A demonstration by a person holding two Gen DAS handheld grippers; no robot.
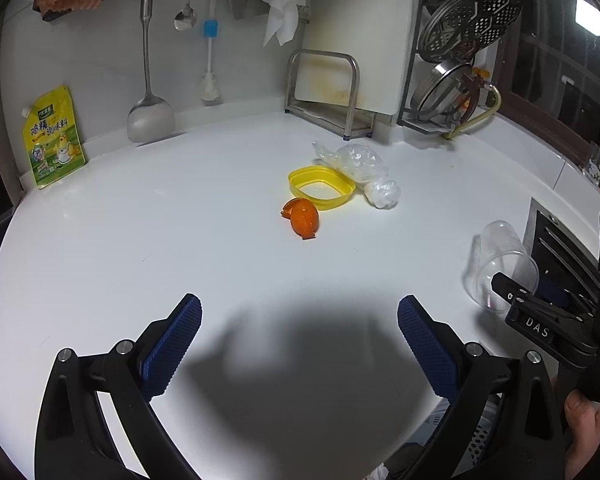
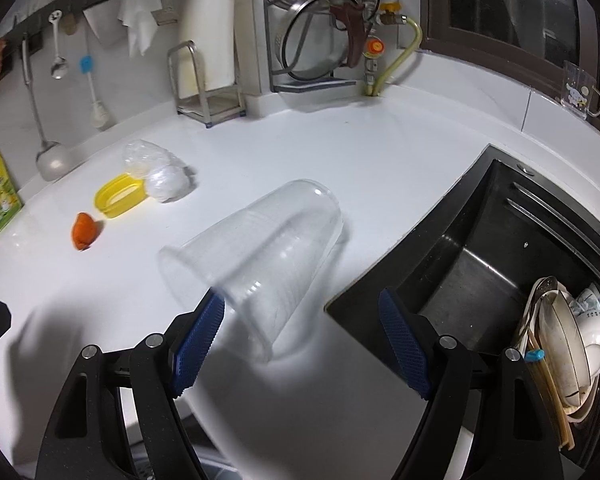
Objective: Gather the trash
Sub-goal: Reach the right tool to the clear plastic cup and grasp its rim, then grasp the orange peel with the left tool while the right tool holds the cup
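Observation:
A clear plastic cup (image 2: 260,248) lies on its side on the white counter (image 2: 360,160), its mouth toward my right gripper (image 2: 302,296). That gripper is open. The cup's rim lies just ahead of the left blue pad (image 2: 198,340), and no pad presses on it. Farther left lie an orange peel (image 1: 302,218), a yellow plastic lid (image 1: 321,186) and a crumpled clear plastic bag (image 1: 358,168). My left gripper (image 1: 299,304) hangs open over bare counter, short of the peel, with nothing between its fingers. The cup (image 1: 500,264) also shows at the right of the left wrist view.
A dark sink (image 2: 472,264) with stacked dishes (image 2: 572,344) lies right of the cup. A rack with pot lids (image 1: 460,40), a cutting board stand (image 1: 328,92), hanging utensils (image 1: 150,80) and a yellow seasoning pouch (image 1: 54,136) line the back wall.

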